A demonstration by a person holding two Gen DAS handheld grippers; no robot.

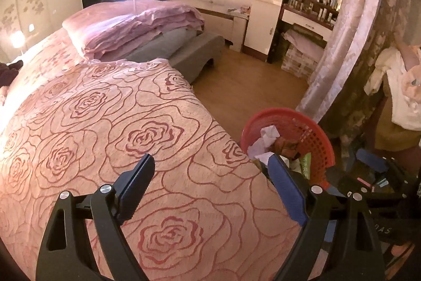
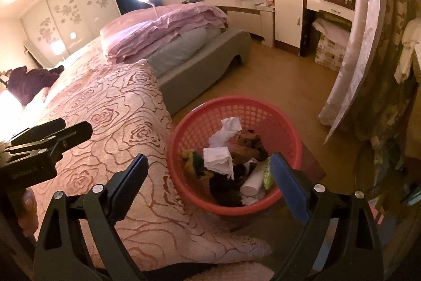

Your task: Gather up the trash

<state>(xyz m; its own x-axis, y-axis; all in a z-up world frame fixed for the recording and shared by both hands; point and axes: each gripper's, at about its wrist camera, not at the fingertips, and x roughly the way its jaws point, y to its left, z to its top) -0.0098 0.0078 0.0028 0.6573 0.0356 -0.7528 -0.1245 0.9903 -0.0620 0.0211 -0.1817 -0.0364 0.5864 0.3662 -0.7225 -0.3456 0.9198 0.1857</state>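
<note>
I am holding my left gripper [image 1: 210, 167] wide apart and empty over the rose-patterned bedspread [image 1: 110, 128], which shows no scraps. Beside the bed, the red basket [image 2: 200, 112] is already carrying tissues [image 2: 218, 159] and wrappers. My right gripper [image 2: 210, 170] is hanging spread and empty above it, so collecting looks nearly finished.

L tool [image 1: 211, 169] | R tool [image 2: 210, 167] | blk frames, blue+blk pads, silver screws

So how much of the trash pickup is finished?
Mostly done, it seems: the red basket beside the bed holds crumpled tissues and wrappers. The left gripper and right gripper are open and empty. No loose trash shows on the rose bedspread.
</note>
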